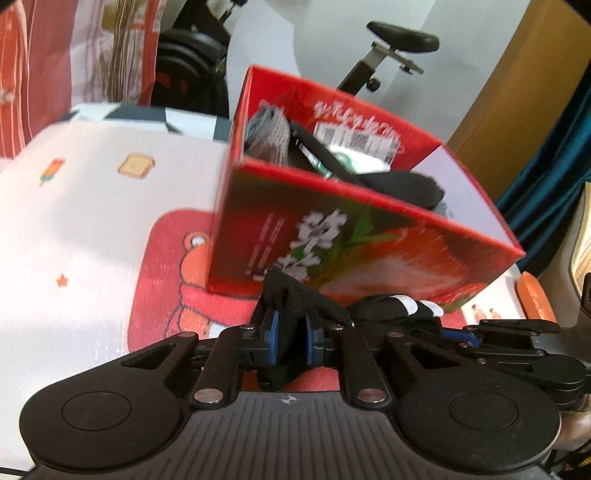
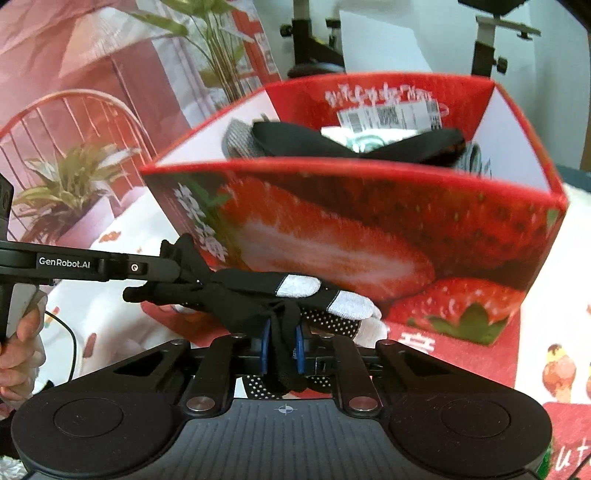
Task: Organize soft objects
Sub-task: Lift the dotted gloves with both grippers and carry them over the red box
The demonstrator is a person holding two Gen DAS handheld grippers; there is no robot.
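A black glove (image 1: 295,295) with white fingertips (image 2: 299,286) and a dotted palm hangs just in front of the red strawberry-printed box (image 1: 369,258). My left gripper (image 1: 291,332) is shut on one bunched end of it, the blue pads pinching the black fabric. My right gripper (image 2: 282,347) is shut on the other part of the glove (image 2: 240,284). In the right wrist view the left gripper's finger (image 2: 110,266) reaches in from the left, held by a hand (image 2: 18,332). The open box (image 2: 332,206) holds a grey knit piece (image 1: 273,136), a black soft item (image 2: 332,138) and a white-green item (image 1: 351,158).
The box stands on a white bed cover (image 1: 92,221) printed with a bear and sweets. Behind it are an exercise bike seat (image 1: 402,35), a wooden door (image 1: 517,92) and a teal curtain (image 1: 554,166). A plant-printed hanging (image 2: 74,147) is at the left.
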